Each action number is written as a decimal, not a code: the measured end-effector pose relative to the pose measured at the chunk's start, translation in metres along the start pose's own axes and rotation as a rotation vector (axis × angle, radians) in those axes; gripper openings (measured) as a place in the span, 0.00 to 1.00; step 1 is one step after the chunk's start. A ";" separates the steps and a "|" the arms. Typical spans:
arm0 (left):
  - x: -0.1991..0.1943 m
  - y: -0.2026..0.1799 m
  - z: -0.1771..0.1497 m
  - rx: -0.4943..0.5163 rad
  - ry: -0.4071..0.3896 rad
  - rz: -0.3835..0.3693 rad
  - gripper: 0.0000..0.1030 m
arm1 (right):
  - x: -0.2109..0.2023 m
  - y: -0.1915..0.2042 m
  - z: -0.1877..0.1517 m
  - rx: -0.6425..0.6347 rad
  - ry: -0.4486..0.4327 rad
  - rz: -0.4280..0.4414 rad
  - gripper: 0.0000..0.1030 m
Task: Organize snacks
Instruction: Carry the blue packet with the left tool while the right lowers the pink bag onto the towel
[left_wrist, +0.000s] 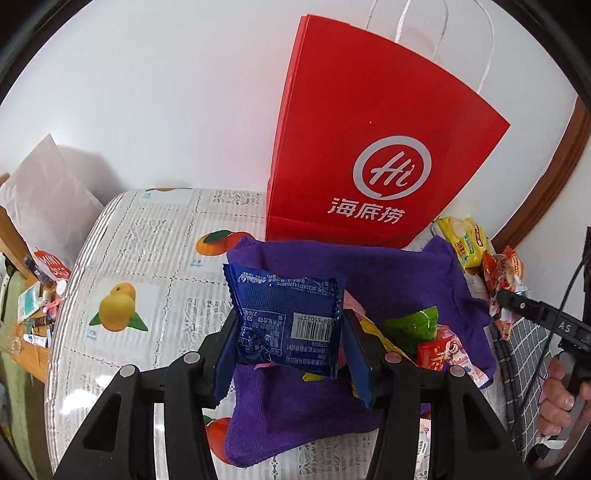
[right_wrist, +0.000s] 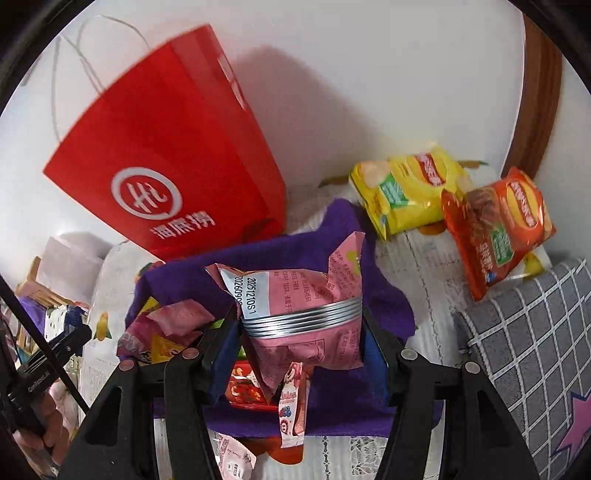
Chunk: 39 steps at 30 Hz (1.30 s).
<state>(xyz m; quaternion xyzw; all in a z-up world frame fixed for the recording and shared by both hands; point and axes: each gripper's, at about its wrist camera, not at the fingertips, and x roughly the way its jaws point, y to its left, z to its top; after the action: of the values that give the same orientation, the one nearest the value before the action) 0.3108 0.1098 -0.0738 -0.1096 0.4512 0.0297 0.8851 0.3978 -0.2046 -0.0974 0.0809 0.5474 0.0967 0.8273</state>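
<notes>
Above the purple cloth (left_wrist: 388, 273) on the tabletop (left_wrist: 147, 258), the left gripper (left_wrist: 288, 343) has its fingers (left_wrist: 356, 350) closed on a blue snack packet (left_wrist: 284, 317), barcode side facing the camera, held clear of the loose snacks below. Right gripper (right_wrist: 301, 343) fingers (right_wrist: 375, 365) clamp a crumpled pink snack packet (right_wrist: 306, 306) over the same cloth, above a red-and-white wrapper (right_wrist: 291, 413). Red paper bag (left_wrist: 369, 147) stands upright against the wall just behind the cloth; yellow chip bag (right_wrist: 406, 192) and orange chip bag (right_wrist: 498, 229) lie side by side, touching, on the tabletop to the right
</notes>
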 end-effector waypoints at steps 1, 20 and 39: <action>0.001 0.000 0.000 0.002 0.003 -0.002 0.49 | 0.006 0.001 -0.001 -0.008 0.021 -0.002 0.57; -0.001 0.002 0.000 -0.002 -0.003 -0.006 0.49 | 0.047 -0.009 -0.008 -0.001 0.155 -0.132 0.58; 0.020 -0.020 -0.011 0.047 0.088 -0.015 0.49 | 0.022 0.000 -0.004 -0.003 0.079 -0.129 0.70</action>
<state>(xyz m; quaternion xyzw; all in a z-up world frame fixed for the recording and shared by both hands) 0.3168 0.0873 -0.0928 -0.0933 0.4896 0.0074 0.8669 0.4025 -0.1986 -0.1184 0.0404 0.5836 0.0472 0.8097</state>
